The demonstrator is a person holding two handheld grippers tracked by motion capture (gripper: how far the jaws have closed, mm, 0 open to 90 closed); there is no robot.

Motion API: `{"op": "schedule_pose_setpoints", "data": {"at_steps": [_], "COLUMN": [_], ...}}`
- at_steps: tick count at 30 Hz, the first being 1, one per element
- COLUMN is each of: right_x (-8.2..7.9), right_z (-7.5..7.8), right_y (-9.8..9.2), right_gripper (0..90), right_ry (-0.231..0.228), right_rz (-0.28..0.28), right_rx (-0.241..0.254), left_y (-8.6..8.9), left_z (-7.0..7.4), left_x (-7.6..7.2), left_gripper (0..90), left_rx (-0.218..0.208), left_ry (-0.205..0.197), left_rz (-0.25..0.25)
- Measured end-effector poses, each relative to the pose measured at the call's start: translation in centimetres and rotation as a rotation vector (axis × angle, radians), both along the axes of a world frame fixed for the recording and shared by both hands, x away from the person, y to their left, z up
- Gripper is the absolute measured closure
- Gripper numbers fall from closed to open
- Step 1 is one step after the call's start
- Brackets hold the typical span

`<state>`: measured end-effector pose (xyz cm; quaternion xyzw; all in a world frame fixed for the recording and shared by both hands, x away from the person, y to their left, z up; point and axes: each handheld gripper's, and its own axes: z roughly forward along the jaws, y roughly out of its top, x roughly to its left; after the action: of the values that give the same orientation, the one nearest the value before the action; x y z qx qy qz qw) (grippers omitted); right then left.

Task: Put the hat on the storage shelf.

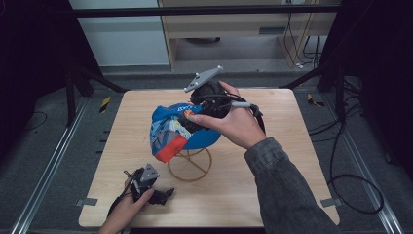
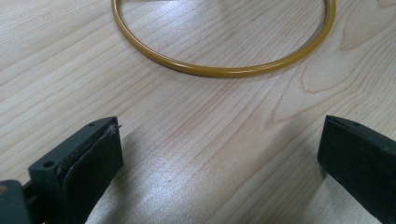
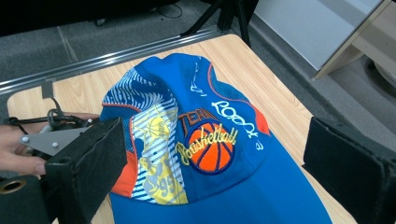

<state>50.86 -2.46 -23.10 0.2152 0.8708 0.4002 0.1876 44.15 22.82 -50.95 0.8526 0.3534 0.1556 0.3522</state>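
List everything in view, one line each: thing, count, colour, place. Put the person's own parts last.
Baseball cap: one, blue with orange, white and yellow basketball print, sitting on the wire stand at the table's middle.
Wire stand: one, mustard yellow, its ring base flat on the table below the cap.
Table: one, light wood, centre of the floor.
Cabinet: one, pale wood, beyond the table.
Left gripper: one, black, jaws open, low on the table's near left, held by the left hand.
Right gripper: one, black, jaws open over the cap, held by the right hand.
Sleeve: one, grey, on the right forearm.
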Motion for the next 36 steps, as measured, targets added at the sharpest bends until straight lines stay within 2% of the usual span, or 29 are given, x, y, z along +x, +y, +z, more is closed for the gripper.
{"op": "schedule_pose_setpoints", "data": {"at_steps": [10, 16, 28, 36], "right_x": [-0.3, -0.8, -1.6, -2.2], "right_z": [-0.1, 0.0, -0.2, -0.8], "right_y": [-0.9, -2.0, -6.8, -10.4], "right_gripper": [5.6, 5.6, 7.2, 11.3], "right_ry": [-0.001, -0.023, -0.029, -0.062], "right_rz": [-0.006, -0.026, -0.102, -0.178], "right_rx": [0.002, 0.019, 0.071, 0.102], "left_y": [0.0, 0.0, 0.0, 0.0], "left_z": [0.0, 0.0, 0.0, 0.0], "left_x": [0.0, 0.0, 0.0, 0.0], "left_gripper": [0.0, 0.0, 0.0, 0.0], "left_rx": [0.0, 0.0, 0.0, 0.002], "left_ry": [0.0, -0.001, -0.001, -0.001], "left_rz": [0.0, 0.0, 0.0, 0.001]}}
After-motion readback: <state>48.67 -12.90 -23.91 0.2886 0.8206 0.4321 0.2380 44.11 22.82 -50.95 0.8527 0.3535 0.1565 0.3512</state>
